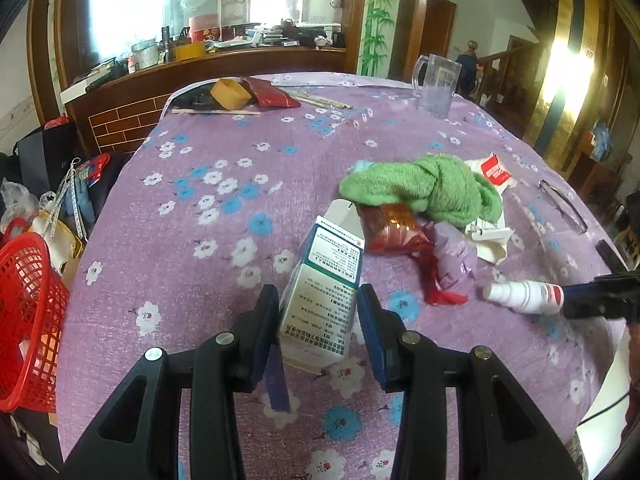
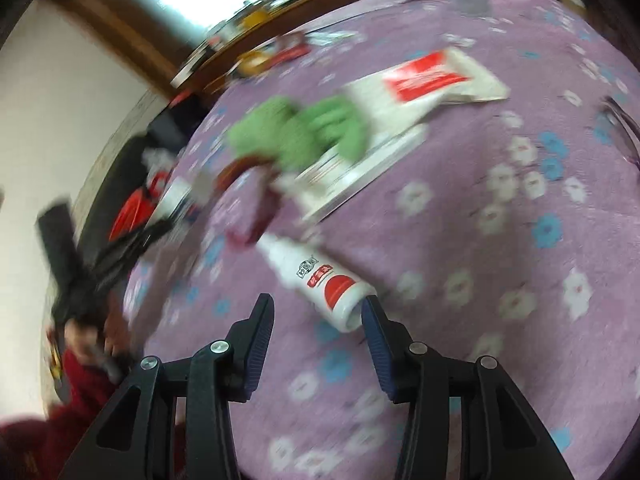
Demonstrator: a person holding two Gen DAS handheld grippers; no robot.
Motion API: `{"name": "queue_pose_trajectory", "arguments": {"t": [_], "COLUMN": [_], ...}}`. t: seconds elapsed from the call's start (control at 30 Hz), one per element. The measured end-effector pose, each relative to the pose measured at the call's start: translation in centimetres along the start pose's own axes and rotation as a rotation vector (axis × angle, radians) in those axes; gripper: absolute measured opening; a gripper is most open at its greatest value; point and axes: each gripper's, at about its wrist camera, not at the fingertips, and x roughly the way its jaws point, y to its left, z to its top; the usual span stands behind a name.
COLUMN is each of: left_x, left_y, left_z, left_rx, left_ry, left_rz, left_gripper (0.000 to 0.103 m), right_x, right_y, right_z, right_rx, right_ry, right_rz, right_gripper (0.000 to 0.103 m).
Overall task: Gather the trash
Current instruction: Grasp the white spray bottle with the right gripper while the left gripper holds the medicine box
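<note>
a printed medicine carton (image 1: 324,280) is clamped between the two pads of the left gripper (image 1: 318,312), and it is held tilted over the purple flowered tablecloth (image 1: 192,208). in the right wrist view, which is blurred, a white bottle with a red label (image 2: 320,280) is seen lying on its side on the cloth. its base end is placed between the fingers of the right gripper (image 2: 318,320), just beside the right pad, but the left pad is apart from it, so the bottle is not gripped and the jaws are standing loose around it. near the carton a green towel (image 1: 420,188), a red wrapper (image 1: 396,232) and a white packet with a red panel (image 1: 496,172) are piled together. a red basket (image 1: 28,320) is seen beside the table edge at the left. a clear mug (image 1: 436,80) is standing at the far side.
</note>
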Motion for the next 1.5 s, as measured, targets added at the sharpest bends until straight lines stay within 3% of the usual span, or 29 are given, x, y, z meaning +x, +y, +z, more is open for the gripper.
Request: {"name": "queue_pose_trajectory", "arguments": {"t": [0.17,0.43,0.67,0.7,0.77,0.87,0.9,1.03,1.3,1.5], "left_x": [0.4,0.6,2.0,1.9,1.9,2.3,2.2,1.5,-1.1,-1.7], "left_y": [0.2,0.2,1.1,1.2,1.2,1.0,1.0,1.1,-0.2,0.4], "left_z": [-0.4,-0.8,-1.3,-1.2,-1.1,-1.3,-1.3,-1.5,-2.5,-2.7], "left_rx": [-0.004,0.007,-0.027,-0.035,-0.037,-0.035,-0.039,-0.057,-0.040,-0.077], "left_ry": [0.013,0.022,0.074,0.068,0.066,0.082,0.078,0.045,-0.090,-0.119], "left_rz": [0.001,-0.009,-0.009,-0.016,-0.017,0.000,0.003,0.028,0.100,0.100], "left_gripper": [0.040,0.041,0.042,0.042,0.042,0.040,0.034,0.033,0.033,0.034], "right_x": [-0.5,2.5,3.9,3.9,4.2,4.6,4.6,4.3,3.1,3.7], "right_y": [2.4,4.3,4.6,4.7,4.5,4.8,4.9,5.3,7.1,8.6], "right_z": [0.1,1.3,0.4,0.3,0.0,-0.2,-0.3,-0.9,-2.0,-1.7], "right_rx": [-0.149,-0.337,-0.425,-0.428,-0.419,-0.396,-0.385,-0.291,-0.129,-0.103], "right_ry": [-0.041,0.011,0.077,0.074,0.079,0.060,0.054,-0.003,-0.224,-0.334], "right_rz": [-0.130,-0.169,-0.230,-0.237,-0.248,-0.269,-0.269,-0.233,-0.136,-0.180], "right_gripper": [0.050,0.051,0.051,0.047,0.037,0.035,0.033,0.033,0.033,0.033]}}
